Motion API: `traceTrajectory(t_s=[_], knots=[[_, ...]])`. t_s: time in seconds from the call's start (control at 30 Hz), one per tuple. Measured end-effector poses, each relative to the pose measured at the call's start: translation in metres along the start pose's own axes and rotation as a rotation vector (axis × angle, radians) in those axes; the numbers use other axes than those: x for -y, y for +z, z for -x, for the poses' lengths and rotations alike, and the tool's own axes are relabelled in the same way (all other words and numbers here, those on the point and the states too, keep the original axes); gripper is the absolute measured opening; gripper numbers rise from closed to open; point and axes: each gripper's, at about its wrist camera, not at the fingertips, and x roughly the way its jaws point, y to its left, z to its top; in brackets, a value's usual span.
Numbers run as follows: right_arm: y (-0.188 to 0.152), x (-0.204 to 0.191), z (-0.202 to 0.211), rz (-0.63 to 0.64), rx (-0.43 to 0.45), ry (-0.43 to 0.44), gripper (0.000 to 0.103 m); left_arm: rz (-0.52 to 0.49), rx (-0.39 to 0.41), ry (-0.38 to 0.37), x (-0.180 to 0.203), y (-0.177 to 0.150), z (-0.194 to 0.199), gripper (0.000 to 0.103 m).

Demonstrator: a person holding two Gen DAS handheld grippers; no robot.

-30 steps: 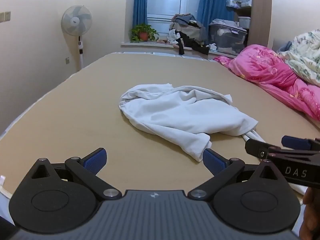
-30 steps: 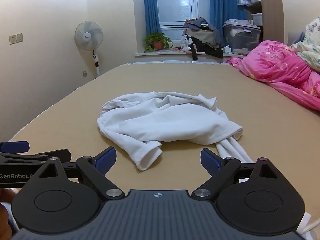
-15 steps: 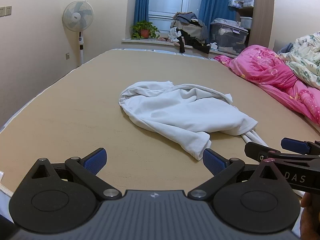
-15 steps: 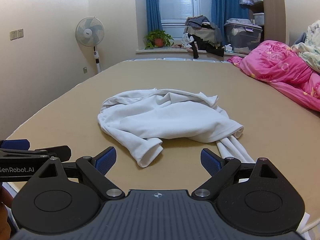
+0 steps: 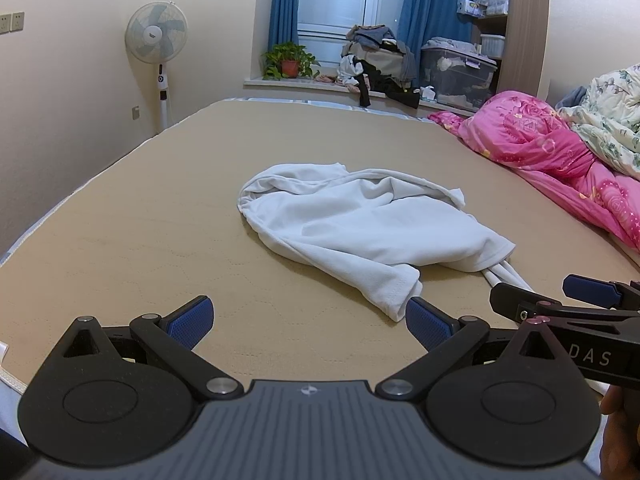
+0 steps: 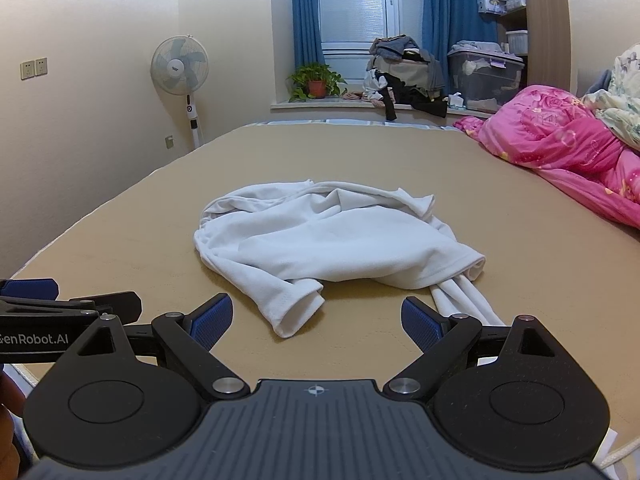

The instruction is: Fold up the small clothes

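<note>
- Left wrist view: the left gripper hangs low over the near edge of the bed, jaws spread wide with nothing between them.
- The white garment lies crumpled in the middle of the bed, just ahead of the jaws and apart from them.
- Its long axis runs from far left to near right; a rolled sleeve end points back toward the camera, near the right-hand blue pad.
- Which way is front or back of the garment cannot be told, since the folds bury it.
- The right gripper pokes in from the right edge, cut off by the frame; part of a hand shows under it.
- A pink quilt is heaped along the bed's right side.
- Right wrist view: the right gripper has its jaws wide apart too, empty, aimed at the sleeve end.
- White strips of cloth trail out from under the garment's near right hem; their ends are hidden behind the gripper.
- The left gripper enters at the left edge, cut off.
- A standing fan is by the far wall.
</note>
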Motion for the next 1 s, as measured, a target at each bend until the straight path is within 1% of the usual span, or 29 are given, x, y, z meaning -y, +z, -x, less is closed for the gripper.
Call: traceTrajectory(t_s=[0.6,0.7,0.77,0.8,0.83,0.87,0.9,0.93,1.0], knots=[[0.001,0.001,0.003,-0.020,-0.013,0.013,0.092,-0.001,0.002,0.000,0.000,0.000,0.000,0.102],[0.002,0.002,0.005,-0.032,-0.014,0.025,0.089,-0.012,0.009,-0.004,0.001,0.000,0.001,0.102],[0.004,0.005,0.006,-0.040,-0.006,0.023,0.083,-0.024,0.027,-0.007,0.002,-0.001,0.003,0.099],[0.006,0.008,0.006,-0.050,0.009,0.016,0.070,-0.031,0.036,-0.011,0.003,-0.001,0.003,0.083],[0.007,0.012,0.006,-0.061,0.022,0.012,0.048,-0.036,0.035,-0.018,0.002,0.000,0.003,0.053],[0.009,0.017,0.005,-0.073,0.030,0.007,0.037,-0.044,0.022,-0.028,0.003,0.000,0.001,0.041],[0.011,0.024,0.004,-0.096,0.035,0.002,0.022,-0.046,-0.005,-0.044,0.004,0.002,-0.004,0.029],[0.014,0.031,0.003,-0.120,0.035,-0.005,0.018,-0.033,-0.043,-0.069,0.003,0.005,-0.014,0.025],[0.020,0.045,-0.001,-0.157,0.031,-0.032,0.018,-0.023,-0.085,-0.078,0.005,0.012,-0.033,0.025]])
